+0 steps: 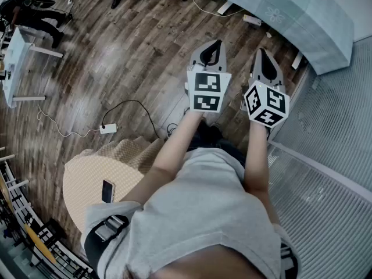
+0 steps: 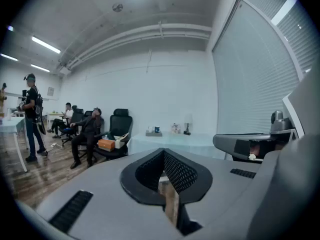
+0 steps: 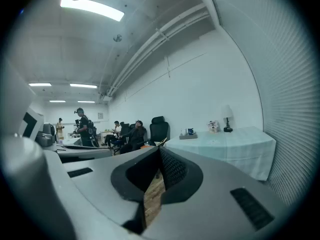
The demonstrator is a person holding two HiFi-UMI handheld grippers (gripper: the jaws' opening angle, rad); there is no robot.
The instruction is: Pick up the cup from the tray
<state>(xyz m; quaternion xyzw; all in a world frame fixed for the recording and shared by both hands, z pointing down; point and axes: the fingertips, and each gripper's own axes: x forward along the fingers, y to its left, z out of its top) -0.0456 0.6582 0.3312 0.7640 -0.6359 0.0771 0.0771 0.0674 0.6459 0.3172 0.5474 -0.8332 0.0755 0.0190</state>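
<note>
Two units: left gripper [image 1: 215,42] and right gripper [image 1: 260,52], jaws clenched shut, empty, held forward side by side, likely carried toward the table [image 3: 235,149]. One blue cup [image 3: 190,131] stands on its tray [image 3: 187,136] there, well apart from both.

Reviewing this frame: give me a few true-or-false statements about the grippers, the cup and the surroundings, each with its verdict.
1. The left gripper and the right gripper both have their jaws together with nothing held. True.
2. The cup is in the right gripper. False: it stands on the tray on the cloth-covered table, away from both grippers.
3. The floor is made of wooden planks. True.
4. A phone lies on the floor. False: it lies on a round tan surface at the person's left.
</note>
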